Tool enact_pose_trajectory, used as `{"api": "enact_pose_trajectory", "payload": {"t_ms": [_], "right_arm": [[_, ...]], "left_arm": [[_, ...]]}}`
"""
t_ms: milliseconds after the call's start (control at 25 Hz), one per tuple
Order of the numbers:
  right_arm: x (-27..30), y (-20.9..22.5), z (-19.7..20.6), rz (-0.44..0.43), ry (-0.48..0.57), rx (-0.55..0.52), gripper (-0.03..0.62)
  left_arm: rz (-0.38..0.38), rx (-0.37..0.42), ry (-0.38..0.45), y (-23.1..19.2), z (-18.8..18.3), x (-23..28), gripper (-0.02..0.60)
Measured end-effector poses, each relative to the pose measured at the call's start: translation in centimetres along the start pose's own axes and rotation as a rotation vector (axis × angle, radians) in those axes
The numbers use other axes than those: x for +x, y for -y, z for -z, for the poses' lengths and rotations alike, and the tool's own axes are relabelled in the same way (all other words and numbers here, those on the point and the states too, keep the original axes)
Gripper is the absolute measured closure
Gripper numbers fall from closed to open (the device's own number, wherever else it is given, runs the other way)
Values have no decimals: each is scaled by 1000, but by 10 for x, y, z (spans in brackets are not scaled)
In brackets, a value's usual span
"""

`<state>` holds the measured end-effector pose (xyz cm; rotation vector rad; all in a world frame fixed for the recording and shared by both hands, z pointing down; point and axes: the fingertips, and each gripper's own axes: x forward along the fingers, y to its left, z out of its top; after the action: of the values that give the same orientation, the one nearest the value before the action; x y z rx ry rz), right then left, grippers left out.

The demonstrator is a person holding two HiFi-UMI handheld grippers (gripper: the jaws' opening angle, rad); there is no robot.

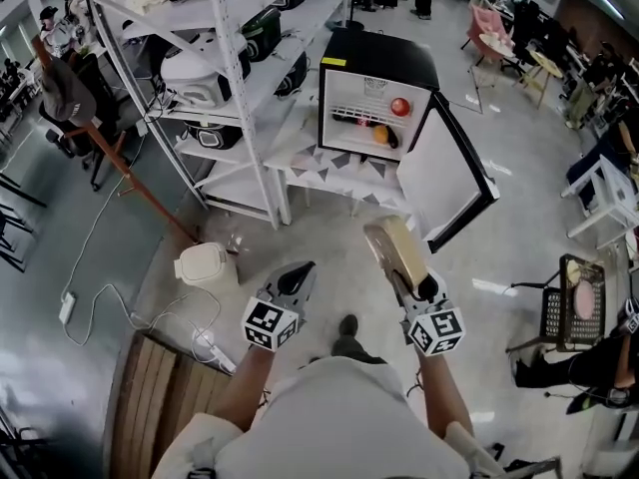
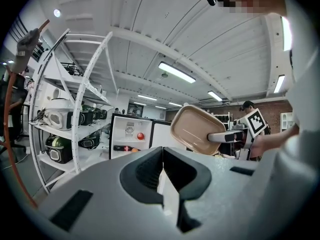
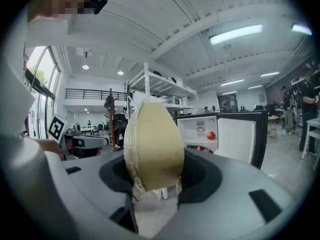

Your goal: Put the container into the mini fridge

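Observation:
The black mini fridge (image 1: 374, 98) stands on a low white table (image 1: 339, 173), its door (image 1: 454, 173) swung wide to the right. A red ball (image 1: 400, 107), an orange fruit and a dark bottle lie inside. My right gripper (image 1: 404, 272) is shut on a tan container (image 1: 397, 249), held on edge in front of the fridge and well short of it. The container (image 3: 152, 146) fills the space between the jaws in the right gripper view, and the fridge (image 3: 210, 134) shows beyond. My left gripper (image 1: 298, 277) hangs level beside it, shut and empty (image 2: 162, 176).
A white shelf rack (image 1: 240, 68) with rice cookers stands left of the fridge. On the floor are a white cooker (image 1: 203, 263), cables with a power strip (image 1: 205, 345) and a wooden pallet (image 1: 160, 397). A black chair (image 1: 571, 307) and a seated person are at the right.

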<state>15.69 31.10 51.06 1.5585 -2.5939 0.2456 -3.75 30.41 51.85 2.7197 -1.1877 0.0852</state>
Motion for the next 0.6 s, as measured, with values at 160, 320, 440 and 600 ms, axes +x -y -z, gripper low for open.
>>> {"api": "enact_pose_trajectory", "payload": {"t_ms": [160, 320, 440, 600], "right_arm": [[21, 11, 0, -14, 0, 2, 372], [43, 21, -5, -33, 1, 12, 372], [60, 32, -7, -46, -2, 18, 372], [81, 50, -15, -61, -1, 22, 372]], "left_arm": [[-21, 2, -11, -16, 3, 12, 577], [-44, 6, -14, -34, -6, 26, 577], [-52, 10, -15, -42, -10, 42, 577], [-62, 11, -19, -51, -17, 64, 577]]}}
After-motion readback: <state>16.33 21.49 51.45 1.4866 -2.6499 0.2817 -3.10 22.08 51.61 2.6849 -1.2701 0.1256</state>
